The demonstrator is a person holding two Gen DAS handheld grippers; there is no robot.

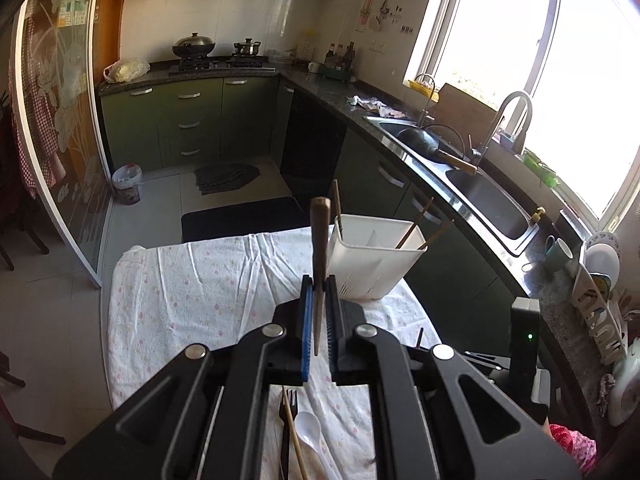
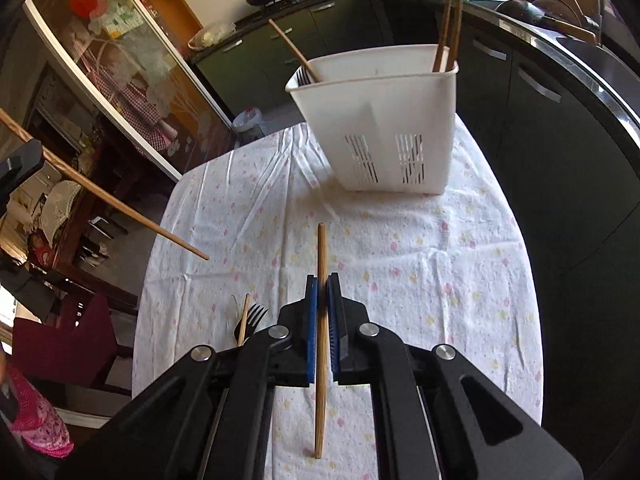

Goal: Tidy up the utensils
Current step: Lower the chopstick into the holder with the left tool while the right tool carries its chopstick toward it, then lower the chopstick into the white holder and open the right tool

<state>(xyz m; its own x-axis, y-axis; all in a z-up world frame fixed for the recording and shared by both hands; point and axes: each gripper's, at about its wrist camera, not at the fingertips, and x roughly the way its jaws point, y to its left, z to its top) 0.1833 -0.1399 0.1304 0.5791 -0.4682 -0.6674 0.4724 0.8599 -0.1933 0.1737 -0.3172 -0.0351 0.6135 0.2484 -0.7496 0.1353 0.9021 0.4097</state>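
My left gripper (image 1: 319,286) is shut on a brown chopstick (image 1: 320,240) and holds it upright above the table, just left of the white utensil holder (image 1: 374,264). My right gripper (image 2: 322,286) is shut on a wooden chopstick (image 2: 321,320) above the cloth, in front of the holder (image 2: 380,128). The holder has several chopsticks (image 2: 446,36) standing in it. The left gripper's chopstick (image 2: 116,204) shows at the left of the right wrist view. A black fork (image 2: 252,318), another chopstick (image 2: 243,320) and a white spoon (image 1: 310,434) lie on the cloth.
The table wears a white flowered cloth (image 2: 420,260). A dark kitchen counter with a sink (image 1: 484,196) runs along the right. A black device with a green light (image 1: 524,340) stands at the table's right. A red chair (image 2: 68,344) stands at the left.
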